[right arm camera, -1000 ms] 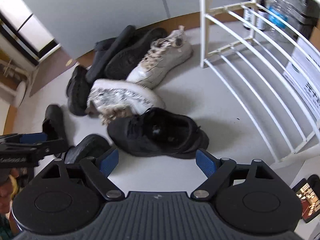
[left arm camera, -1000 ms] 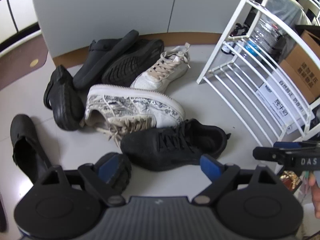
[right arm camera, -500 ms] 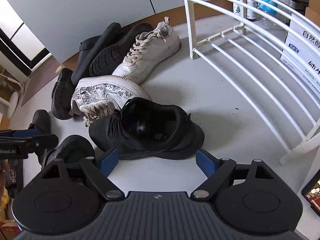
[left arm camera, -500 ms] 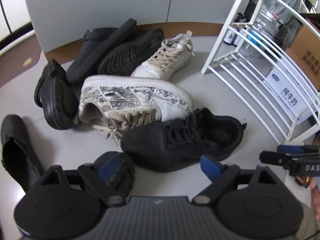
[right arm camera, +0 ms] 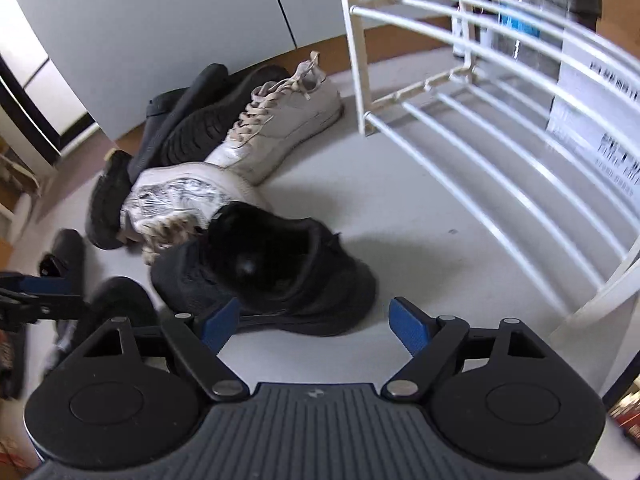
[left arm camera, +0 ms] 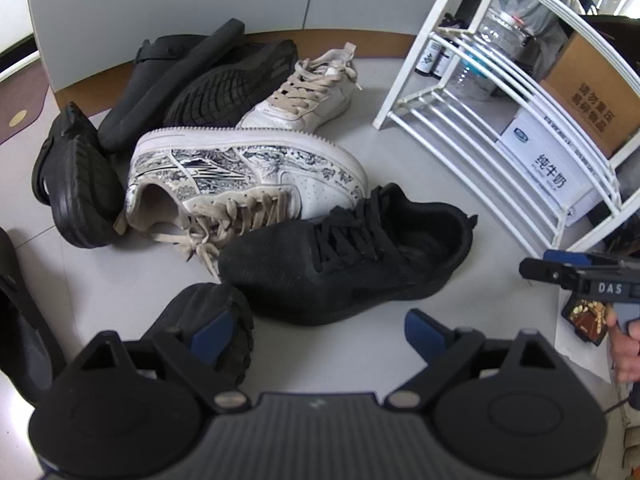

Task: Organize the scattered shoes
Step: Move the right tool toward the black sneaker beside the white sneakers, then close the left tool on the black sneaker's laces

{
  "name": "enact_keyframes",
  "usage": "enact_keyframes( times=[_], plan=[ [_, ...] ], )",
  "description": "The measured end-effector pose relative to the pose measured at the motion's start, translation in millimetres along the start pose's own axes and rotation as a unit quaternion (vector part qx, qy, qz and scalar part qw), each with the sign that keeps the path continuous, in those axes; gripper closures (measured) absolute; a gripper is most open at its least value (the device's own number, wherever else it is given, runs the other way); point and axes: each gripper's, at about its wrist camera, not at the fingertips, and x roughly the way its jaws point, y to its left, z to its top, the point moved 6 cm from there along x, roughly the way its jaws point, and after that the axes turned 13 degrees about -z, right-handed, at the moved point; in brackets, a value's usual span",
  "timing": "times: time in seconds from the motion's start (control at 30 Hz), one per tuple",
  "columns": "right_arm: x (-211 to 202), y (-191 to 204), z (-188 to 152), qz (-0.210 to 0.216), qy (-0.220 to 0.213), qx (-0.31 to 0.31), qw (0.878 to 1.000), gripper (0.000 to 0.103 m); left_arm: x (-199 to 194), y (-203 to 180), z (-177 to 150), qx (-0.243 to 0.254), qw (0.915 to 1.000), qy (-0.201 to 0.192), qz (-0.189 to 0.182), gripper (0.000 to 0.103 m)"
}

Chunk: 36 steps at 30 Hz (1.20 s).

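We hold our right gripper [right arm camera: 314, 322] with its blue pads wide but closing slightly, nothing pressed between them, low over the heel of the black sneaker [right arm camera: 272, 268]. Our left gripper [left arm camera: 318, 330] is also spread and empty, just short of that sneaker's toe [left arm camera: 348, 256]. Behind it lies the patterned white sneaker [left arm camera: 244, 168] on its side, then the cream sneaker [left arm camera: 312, 92] among dark shoes, with the white rack [left arm camera: 504, 92] at right
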Motion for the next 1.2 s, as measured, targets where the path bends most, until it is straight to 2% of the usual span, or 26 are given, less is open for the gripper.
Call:
enact_keyframes(
  times=[0.17,0.37,0.43,0.53,0.63,0.8,0.87,0.9,0.93,1.1,1.17,1.2],
  plan=[
    [2,-2,-10,0.001,0.012,0.014,1.0,0.017,23,-1,17,-0.009,0.9997,-0.023,-0.004,0.007],
    [-2,11,-22,0.025,0.012,0.025,0.999,0.017,53,-25,40,0.002,0.9996,-0.023,-0.018,0.008],
    [-4,13,-23,0.026,0.006,0.023,0.999,0.017,61,-31,46,-0.004,0.9993,-0.028,-0.024,0.016],
    [-3,14,-24,0.029,0.004,0.026,0.999,0.017,73,-35,55,-0.001,0.9994,-0.031,-0.015,0.025],
    [-2,11,-24,0.028,0.009,0.025,0.999,0.017,89,-30,58,-0.027,0.9987,-0.027,-0.035,0.029],
    [0,-3,-23,0.013,0.011,0.038,0.999,0.017,108,-21,56,-0.055,0.9972,-0.025,-0.043,0.03],
    [2,-5,-23,0.011,0.014,0.037,0.999,0.017,114,-18,55,-0.058,0.9972,-0.025,-0.039,0.038],
    [2,-5,-24,0.011,0.014,0.037,0.999,0.017,116,-18,54,-0.057,0.9975,-0.025,-0.035,0.05],
    [2,-5,-24,0.01,0.015,0.036,0.999,0.017,118,-17,53,-0.056,0.9977,-0.023,-0.03,0.053],
    [4,-4,-27,0.01,0.02,0.034,0.999,0.017,127,-14,46,-0.058,0.9977,-0.011,-0.033,0.054],
    [5,-4,-27,0.01,0.021,0.033,0.999,0.017,128,-13,46,-0.061,0.9973,-0.015,-0.038,0.061],
    [5,-4,-28,0.01,0.022,0.033,0.999,0.017,128,-12,47,-0.062,0.9973,-0.017,-0.036,0.071]
  ],
)
